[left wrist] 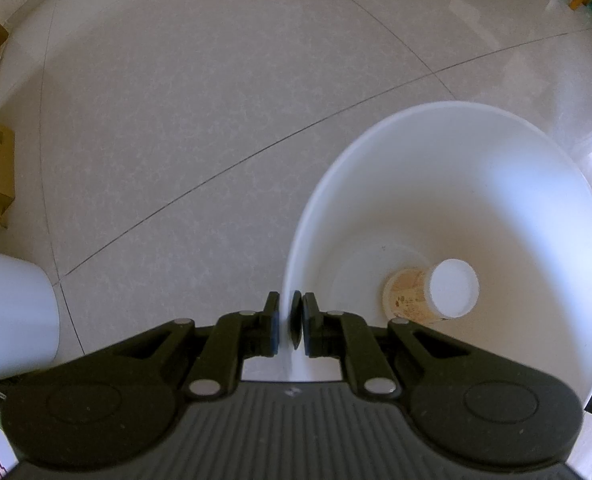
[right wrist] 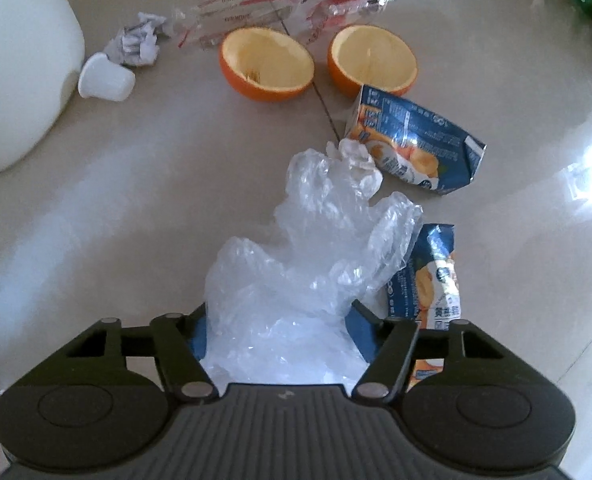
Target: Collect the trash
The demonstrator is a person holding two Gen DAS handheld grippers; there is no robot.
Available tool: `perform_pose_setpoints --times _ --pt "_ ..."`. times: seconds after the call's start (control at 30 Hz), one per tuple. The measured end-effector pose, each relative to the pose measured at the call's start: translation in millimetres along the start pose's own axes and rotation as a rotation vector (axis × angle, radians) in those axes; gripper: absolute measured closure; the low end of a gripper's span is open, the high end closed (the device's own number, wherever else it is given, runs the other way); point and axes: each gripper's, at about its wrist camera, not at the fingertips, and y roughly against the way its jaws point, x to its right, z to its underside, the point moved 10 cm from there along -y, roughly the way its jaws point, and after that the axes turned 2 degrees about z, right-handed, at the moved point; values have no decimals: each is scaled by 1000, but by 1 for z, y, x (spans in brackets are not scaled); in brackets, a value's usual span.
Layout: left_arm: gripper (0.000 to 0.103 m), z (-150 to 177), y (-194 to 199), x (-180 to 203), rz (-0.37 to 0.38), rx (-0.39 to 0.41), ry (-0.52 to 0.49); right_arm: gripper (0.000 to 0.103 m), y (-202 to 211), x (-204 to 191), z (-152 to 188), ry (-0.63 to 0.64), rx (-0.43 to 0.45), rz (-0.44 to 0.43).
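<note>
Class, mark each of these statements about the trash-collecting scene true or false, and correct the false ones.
1. The left gripper is clamped on the rim of the white bin. True.
2. The bin is empty. False: a paper cup lies inside it.
3. Crumpled clear plastic sits between the right gripper's jaws. True.
4. Three orange peel halves lie on the floor. False: there are two, one beside the other.
5. The small white cup stands upright. False: it lies on its side.
</note>
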Motion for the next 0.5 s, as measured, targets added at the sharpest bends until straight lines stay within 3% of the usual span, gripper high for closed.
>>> perform_pose_setpoints --times 0.2,0.5 --pt "94 0 -1 0 -1 -2 0 50 35 1 -13 -2 -4 -37" --pt "94 0 -1 1 -5 -4 -7 51 120 -4 -49 68 73 -75"
